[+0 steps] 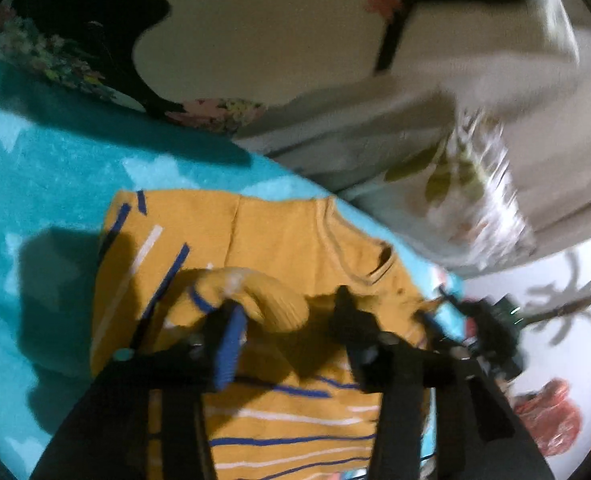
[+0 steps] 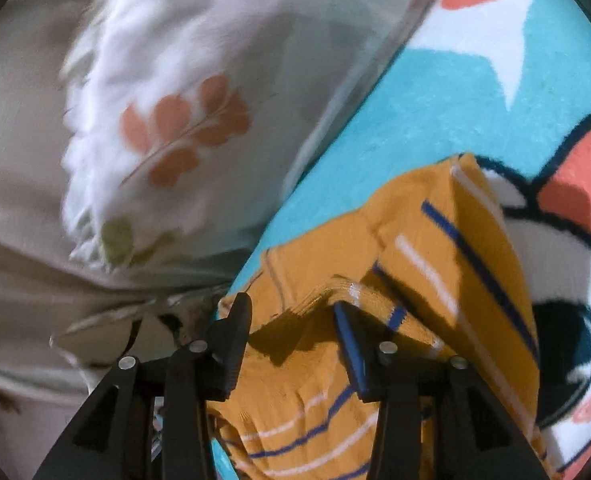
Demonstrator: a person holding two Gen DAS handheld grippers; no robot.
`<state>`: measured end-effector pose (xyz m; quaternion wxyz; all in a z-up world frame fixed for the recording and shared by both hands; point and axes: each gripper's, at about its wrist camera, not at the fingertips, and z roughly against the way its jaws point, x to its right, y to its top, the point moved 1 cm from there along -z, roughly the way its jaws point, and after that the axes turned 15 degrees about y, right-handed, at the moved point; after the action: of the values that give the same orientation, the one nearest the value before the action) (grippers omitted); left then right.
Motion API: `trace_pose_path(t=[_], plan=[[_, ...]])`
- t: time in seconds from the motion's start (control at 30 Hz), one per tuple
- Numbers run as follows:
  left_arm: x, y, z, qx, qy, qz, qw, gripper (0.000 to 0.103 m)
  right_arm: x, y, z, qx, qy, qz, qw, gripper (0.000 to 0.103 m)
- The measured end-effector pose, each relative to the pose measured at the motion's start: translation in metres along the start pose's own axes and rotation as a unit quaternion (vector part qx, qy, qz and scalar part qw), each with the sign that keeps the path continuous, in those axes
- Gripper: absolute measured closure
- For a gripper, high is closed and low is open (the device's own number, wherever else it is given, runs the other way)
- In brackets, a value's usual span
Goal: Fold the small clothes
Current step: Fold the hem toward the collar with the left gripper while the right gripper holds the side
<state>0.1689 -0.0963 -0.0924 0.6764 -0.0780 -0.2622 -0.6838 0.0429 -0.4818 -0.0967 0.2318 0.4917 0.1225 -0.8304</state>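
The mustard-yellow shirt (image 1: 279, 248) lies spread on a teal plush blanket (image 1: 47, 168), directly under both tools, and its long axis runs from the striped body at 6 o'clock in the left wrist view up to the neckline (image 1: 375, 264) near 1 o'clock. The left tool (image 1: 291, 312) stands apart; the ribbed cuff (image 1: 251, 292) of a folded-in sleeve bulges up between its fingers at 12 o'clock, touching or nearly touching the blue-padded finger (image 1: 231, 336), yet nothing presses on it from both sides. The right tool (image 2: 291, 316) is likewise apart over the other folded-in sleeve, whose ribbed edge (image 2: 335, 284) sits just ahead at 12 o'clock, with no cloth pinched between the fingers. Both sleeves appear already laid inward, so the next fold likely runs along the long axis, hem towards collar, and each tool is nearer its own side of the shirt. The knit is soft and thin, with narrow blue and white stripes and ribbing at cuffs and collar; it will slump and crease readily. Beyond the blanket at 1 o'clock lies a pale, leaf-printed cushion (image 1: 447, 168), fringed and blurred.
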Motion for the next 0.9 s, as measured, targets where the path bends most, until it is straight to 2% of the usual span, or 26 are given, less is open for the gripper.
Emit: trace_pose_path(t=[0.07,0.13,0.27,0.37,0.43,0.5,0.57,0.73,0.8,0.83,0.9], plan=[[-0.007,0.005,0.009,0.023,-0.003,0.03,0.9993,0.035,-0.001,0.0,-0.005,-0.004,-0.012,0.008,1.0,0.055],[-0.016,0.008,0.019,0.043,0.004,0.051,0.9977,0.031,-0.004,-0.001,-0.009,-0.007,-0.021,0.02,1.0,0.054],[-0.026,0.006,0.026,0.048,0.047,0.052,0.9964,0.031,-0.01,0.0,-0.011,-0.006,-0.017,0.022,1.0,0.053],[-0.035,-0.003,0.03,0.04,0.082,0.03,0.9954,0.031,-0.018,0.003,0.008,0.004,0.013,0.033,0.999,0.053],[-0.046,-0.014,0.033,0.033,0.104,0.014,0.994,0.031,-0.024,0.005,0.033,0.029,0.007,0.058,0.998,0.046],[-0.057,-0.026,0.033,0.016,0.115,0.006,0.9933,0.031,-0.02,0.004,0.063,0.051,-0.02,0.075,0.996,0.034],[-0.067,-0.036,0.03,-0.003,0.11,0.005,0.994,0.031,-0.011,-0.003,0.08,0.045,-0.051,0.087,0.994,0.033],[-0.079,-0.065,0.016,-0.044,0.074,-0.004,0.9963,0.03,0.026,-0.042,0.088,-0.023,-0.104,0.097,0.99,0.033],[-0.075,-0.073,0.013,-0.047,0.064,-0.018,0.9967,0.026,0.04,-0.053,0.085,-0.038,-0.105,0.094,0.989,0.033],[-0.072,-0.077,0.014,-0.037,0.063,-0.03,0.9969,0.021,0.047,-0.055,0.085,-0.044,-0.099,0.092,0.99,0.033],[-0.067,-0.082,0.012,-0.038,0.052,-0.036,0.9973,0.018,0.055,-0.062,0.077,-0.054,-0.088,0.087,0.991,0.033]])
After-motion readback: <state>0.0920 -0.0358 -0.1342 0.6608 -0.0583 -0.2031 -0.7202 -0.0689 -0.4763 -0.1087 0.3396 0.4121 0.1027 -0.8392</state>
